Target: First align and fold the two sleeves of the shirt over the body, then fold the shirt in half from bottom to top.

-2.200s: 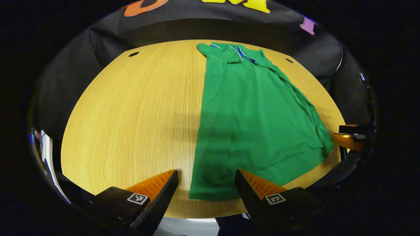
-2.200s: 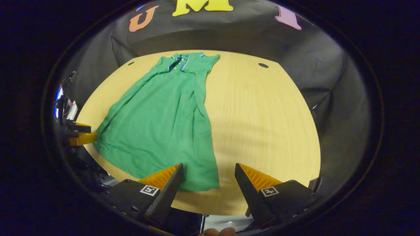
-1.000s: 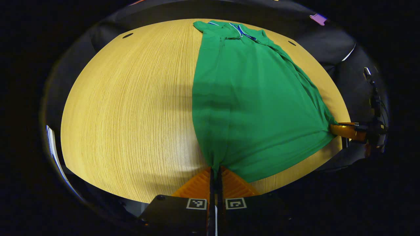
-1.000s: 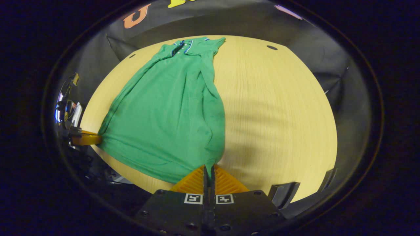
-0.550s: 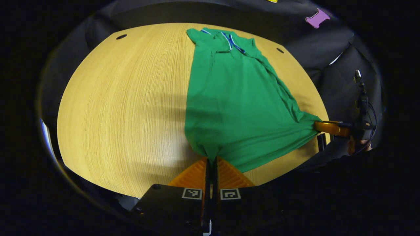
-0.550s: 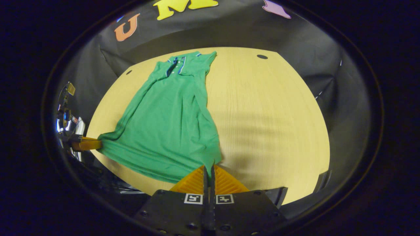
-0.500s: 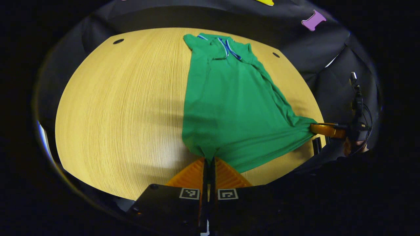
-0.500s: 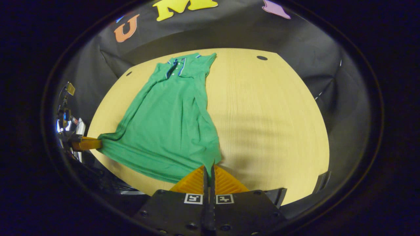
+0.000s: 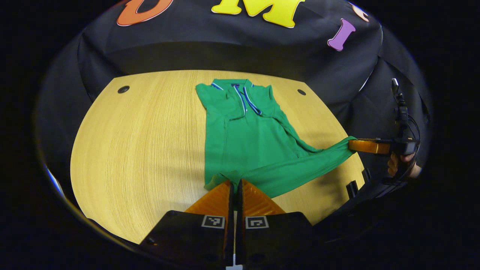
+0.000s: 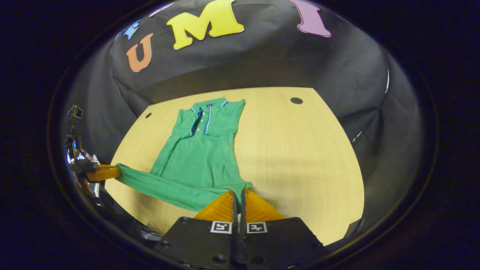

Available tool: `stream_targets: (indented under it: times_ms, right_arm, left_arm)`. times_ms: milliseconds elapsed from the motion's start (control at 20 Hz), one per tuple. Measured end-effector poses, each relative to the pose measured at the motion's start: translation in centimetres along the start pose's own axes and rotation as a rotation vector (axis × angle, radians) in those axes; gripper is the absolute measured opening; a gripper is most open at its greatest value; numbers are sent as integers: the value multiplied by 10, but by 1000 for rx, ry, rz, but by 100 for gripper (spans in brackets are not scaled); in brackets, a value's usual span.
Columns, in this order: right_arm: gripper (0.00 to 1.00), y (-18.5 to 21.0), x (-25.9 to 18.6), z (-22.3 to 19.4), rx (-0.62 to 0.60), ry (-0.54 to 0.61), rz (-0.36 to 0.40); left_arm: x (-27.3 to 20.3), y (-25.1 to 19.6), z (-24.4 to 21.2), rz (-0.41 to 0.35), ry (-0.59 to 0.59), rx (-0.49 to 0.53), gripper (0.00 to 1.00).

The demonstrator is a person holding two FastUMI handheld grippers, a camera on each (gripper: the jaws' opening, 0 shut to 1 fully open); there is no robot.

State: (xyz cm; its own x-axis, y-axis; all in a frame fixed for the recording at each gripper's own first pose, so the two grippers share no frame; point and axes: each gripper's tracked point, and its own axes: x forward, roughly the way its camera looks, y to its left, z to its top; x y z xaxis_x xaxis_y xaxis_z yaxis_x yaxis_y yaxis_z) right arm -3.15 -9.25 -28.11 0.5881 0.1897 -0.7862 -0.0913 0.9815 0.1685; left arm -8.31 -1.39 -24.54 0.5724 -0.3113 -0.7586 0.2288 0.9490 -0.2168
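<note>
Both grippers pinch the hem corners of a green polo shirt (image 9: 247, 146), raised off the wooden table (image 9: 142, 150); the left gripper (image 9: 235, 183) clamps the corner just ahead of its own tips, while the right gripper (image 10: 238, 193) nips the opposite corner; the collar (image 10: 204, 116) lies flat, well ahead of both; the cloth between them sags, so it looks soft and light, best held at the corners.

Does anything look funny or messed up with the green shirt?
Nothing looks wrong. The green shirt lies flat and straight on the table. Only its bottom hem is off the wood, held between the left gripper and the right gripper, as a bottom-to-top fold needs.
</note>
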Motion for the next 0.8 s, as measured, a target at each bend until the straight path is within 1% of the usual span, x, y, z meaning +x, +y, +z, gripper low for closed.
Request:
stream_targets:
  times_ms: [200,350,550,700,800]
  right_arm:
    - [0,2,7,51,-12,-71,-2]
    - [0,8,18,89,-8,-111,13]
    - [0,16,43,145,-20,-167,11]
    - [0,19,69,184,5,-189,13]
    - [0,17,88,206,17,-198,10]
  left_arm:
    - [14,5,52,-1,-76,26,7]
    - [26,14,95,2,-124,32,7]
    - [47,34,145,38,-168,58,7]
    - [69,38,176,35,-201,10,7]
    - [89,44,192,56,-214,-1,7]
